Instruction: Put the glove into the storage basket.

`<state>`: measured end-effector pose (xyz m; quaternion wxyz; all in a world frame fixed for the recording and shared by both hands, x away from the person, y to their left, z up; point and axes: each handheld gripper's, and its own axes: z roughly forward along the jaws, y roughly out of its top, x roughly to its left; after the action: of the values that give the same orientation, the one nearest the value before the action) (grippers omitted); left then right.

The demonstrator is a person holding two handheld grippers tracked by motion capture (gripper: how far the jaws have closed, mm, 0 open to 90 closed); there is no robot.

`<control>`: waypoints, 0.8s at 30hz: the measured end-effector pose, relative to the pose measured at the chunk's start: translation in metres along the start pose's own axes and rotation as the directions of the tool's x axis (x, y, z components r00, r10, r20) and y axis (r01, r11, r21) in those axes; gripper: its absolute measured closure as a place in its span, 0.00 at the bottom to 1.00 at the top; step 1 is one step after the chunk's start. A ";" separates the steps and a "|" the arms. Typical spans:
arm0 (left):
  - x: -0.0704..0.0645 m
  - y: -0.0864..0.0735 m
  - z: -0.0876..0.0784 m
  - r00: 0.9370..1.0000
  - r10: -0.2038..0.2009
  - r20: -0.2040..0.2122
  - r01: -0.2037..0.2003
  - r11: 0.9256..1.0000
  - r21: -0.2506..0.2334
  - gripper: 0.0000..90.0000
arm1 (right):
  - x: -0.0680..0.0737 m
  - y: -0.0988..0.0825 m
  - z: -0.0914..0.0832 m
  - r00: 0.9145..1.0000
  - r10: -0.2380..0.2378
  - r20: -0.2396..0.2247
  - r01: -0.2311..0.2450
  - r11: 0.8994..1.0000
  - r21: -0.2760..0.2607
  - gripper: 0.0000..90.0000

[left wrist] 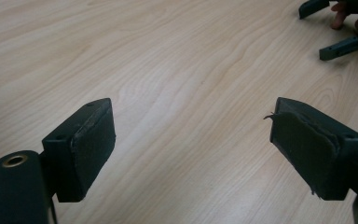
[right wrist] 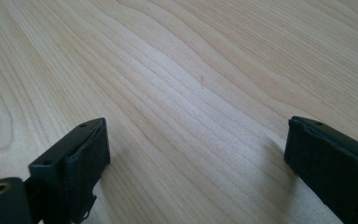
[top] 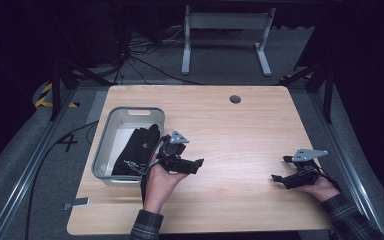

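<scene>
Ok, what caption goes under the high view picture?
Two open tools, left tool and right tool, rest on a wooden table beside a grey bin holding black cloth.

Black tongs (top: 200, 163), grey bin (top: 111, 131) with black cloth (top: 137, 145), light wood-grain surface (top: 230, 130), plaid sleeves (top: 145, 226).

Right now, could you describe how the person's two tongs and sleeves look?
Both tongs, left and right, are black, and each has a grey three-cornered plate on top. The gripper views show two blocky black jaws faced with dark, slightly frayed pads, and a brass-coloured ring on the body. A thin black cable trails from the left one. The sleeves are dark plaid.
</scene>
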<state>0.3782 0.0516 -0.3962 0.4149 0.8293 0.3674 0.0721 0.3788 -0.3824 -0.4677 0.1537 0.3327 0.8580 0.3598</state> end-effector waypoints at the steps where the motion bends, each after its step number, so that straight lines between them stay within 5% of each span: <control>1: -0.003 -0.002 0.004 1.000 0.006 0.004 -0.006 1.000 -0.003 0.16 | 0.000 0.000 0.000 1.000 0.000 0.000 0.000 1.000 0.000 0.08; 12: -0.028 -0.017 0.033 0.999 0.049 0.022 -0.048 0.999 -0.015 0.16 | 0.000 0.000 0.000 1.000 0.000 0.000 0.000 1.000 0.000 0.08; 24: -0.050 -0.030 0.072 0.993 0.110 0.045 -0.114 0.991 0.072 0.14 | 0.000 0.000 0.000 1.000 -0.002 -0.001 0.002 1.000 0.000 0.08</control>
<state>0.3568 -0.0161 -0.4558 0.3863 0.8648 0.3142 0.0646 0.3789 -0.3824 -0.4677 0.1535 0.3317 0.8585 0.3597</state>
